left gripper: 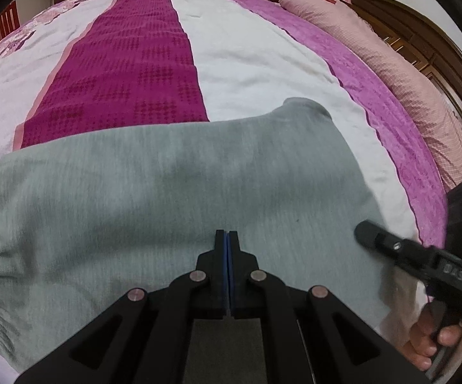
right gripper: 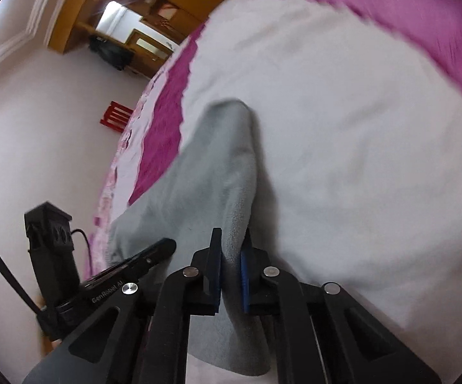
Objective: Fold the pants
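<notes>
Pants (left gripper: 173, 192) of grey fleece lie spread across the striped bedspread (left gripper: 134, 73), elastic waistband at the left. Left gripper (left gripper: 227, 240) hovers above the cloth, its 2 blue-padded fingers pressed together with nothing between them. Right gripper (right gripper: 232, 249) is clamped on the pants' edge, a raised fold of fabric pinched between its pads.

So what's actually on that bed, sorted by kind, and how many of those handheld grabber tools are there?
Grey pants: 1
Pink pillows: 1 that I can see
Striped bedspread: 1
Grabber tools: 2, the left gripper, jaws shut and empty, and the right gripper, jaws pinching the pants' edge
Total: 5
</notes>
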Demonstrator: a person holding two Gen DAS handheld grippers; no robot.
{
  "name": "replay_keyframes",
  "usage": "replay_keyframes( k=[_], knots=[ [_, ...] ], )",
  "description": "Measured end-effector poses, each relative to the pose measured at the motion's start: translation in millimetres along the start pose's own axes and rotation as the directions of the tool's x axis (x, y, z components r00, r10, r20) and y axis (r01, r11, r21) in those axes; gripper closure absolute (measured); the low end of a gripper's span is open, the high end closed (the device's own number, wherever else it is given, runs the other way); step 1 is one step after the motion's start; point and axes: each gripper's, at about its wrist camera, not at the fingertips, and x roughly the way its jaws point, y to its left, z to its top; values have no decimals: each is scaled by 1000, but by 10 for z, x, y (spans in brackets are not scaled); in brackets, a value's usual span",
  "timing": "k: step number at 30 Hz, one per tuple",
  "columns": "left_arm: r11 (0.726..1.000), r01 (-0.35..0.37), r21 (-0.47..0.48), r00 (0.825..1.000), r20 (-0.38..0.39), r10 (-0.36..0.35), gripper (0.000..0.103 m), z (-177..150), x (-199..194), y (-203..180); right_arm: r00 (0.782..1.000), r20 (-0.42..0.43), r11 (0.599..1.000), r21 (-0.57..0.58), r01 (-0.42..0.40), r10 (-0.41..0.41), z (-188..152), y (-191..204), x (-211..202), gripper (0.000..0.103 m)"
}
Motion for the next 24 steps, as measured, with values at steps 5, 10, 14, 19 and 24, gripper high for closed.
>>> replay_keyframes(
  k=[5,10,14,19,24],
  knots=[
    [1000,-12,20,1000,6,12,103,3,1,-27,991,50,979,-160,130,-123,46,530,-68,93],
    [975,223,-4,973,53,-223,103,52,-376,199,976,40,961,-173,217,-213,112,662,9,93],
    [972,235,-14,964,131,-231,103,34,-955,687,956,39,934,-206,292,-291,101,813,-7,93],
    [983,181,2,974,138,-179,103,-137,-1352,1494,900,122,806,-408,429,-417,15,1383,-15,93],
    [969,241,-54,951,214,-224,103,-414,-1478,2197,804,190,610,-560,560,-563,-161,2287,379,93]
  ],
)
